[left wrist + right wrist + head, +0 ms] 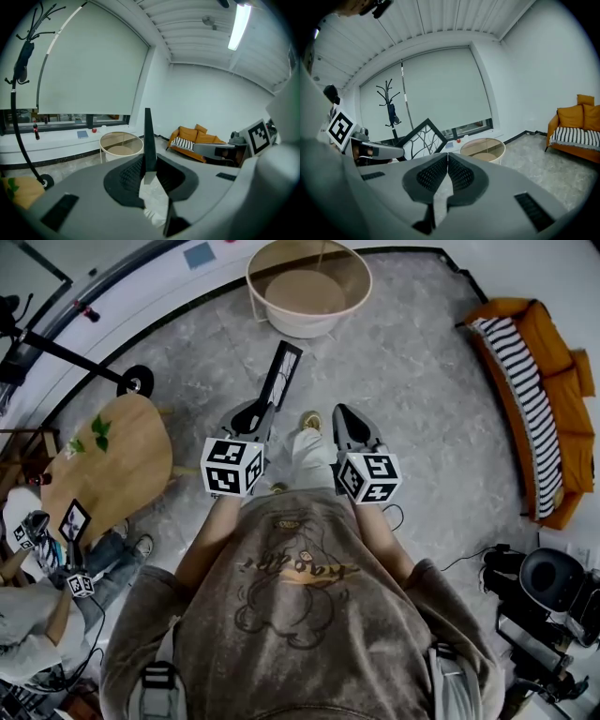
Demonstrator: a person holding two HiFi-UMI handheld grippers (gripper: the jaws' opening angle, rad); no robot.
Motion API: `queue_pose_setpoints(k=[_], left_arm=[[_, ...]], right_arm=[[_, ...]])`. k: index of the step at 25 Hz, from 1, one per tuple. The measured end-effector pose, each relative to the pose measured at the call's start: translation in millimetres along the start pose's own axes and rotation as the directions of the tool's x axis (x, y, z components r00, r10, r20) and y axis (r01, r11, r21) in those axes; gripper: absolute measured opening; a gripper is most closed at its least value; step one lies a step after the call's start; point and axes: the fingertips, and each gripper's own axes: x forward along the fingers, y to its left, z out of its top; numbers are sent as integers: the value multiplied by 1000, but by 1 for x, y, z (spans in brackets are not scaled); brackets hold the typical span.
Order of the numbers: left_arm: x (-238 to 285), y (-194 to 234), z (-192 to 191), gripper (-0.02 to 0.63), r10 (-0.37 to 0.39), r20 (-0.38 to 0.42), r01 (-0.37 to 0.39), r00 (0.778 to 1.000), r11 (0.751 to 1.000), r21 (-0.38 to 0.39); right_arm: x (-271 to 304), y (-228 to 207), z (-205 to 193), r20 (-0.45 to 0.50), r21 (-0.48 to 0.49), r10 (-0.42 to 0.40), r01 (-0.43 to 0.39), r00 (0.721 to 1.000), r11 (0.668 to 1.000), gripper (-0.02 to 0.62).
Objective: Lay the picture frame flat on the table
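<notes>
The picture frame is black with a white branch picture, and it hangs in the air over the grey floor. My left gripper is shut on its lower edge. In the left gripper view the frame stands edge-on between the jaws and sticks up past them. From the right gripper view the frame appears tilted like a diamond, with the left gripper under it. My right gripper is beside the left one, shut with its pads touching and nothing between them.
A round white table with a glass top stands ahead on the floor. A wooden table is to the left, an orange sofa to the right. Another person sits at lower left. Camera gear is at lower right.
</notes>
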Motion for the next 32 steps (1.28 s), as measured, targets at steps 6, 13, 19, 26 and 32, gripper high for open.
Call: queue_pose_setpoints(k=[6,13,19,26,32], left_arm=[[28,10,10,81,-8,-12,8,1000,1000,-3],[62,28,31,81,-18,-34,18,999,1000,-20],[87,35,61,81,-16,-26,15,1000,1000,-23],[121,37,91,81,3,-22,-4,1000,999,-39],[158,46,111,81,28,-13,-29,1000,998,-55]], right_arm=[[24,-16,10,-3,4,-2,2,1000,1000,20],[59,-33,32,-9,11,3,-3,1000,1000,20],[86,-51,56,-13,10,21,-21,1000,1000,20],[116,-80,83,-23,5,57,-57,998,998,20],[150,-107,99,-43,-11,90,-90,995,996,20]])
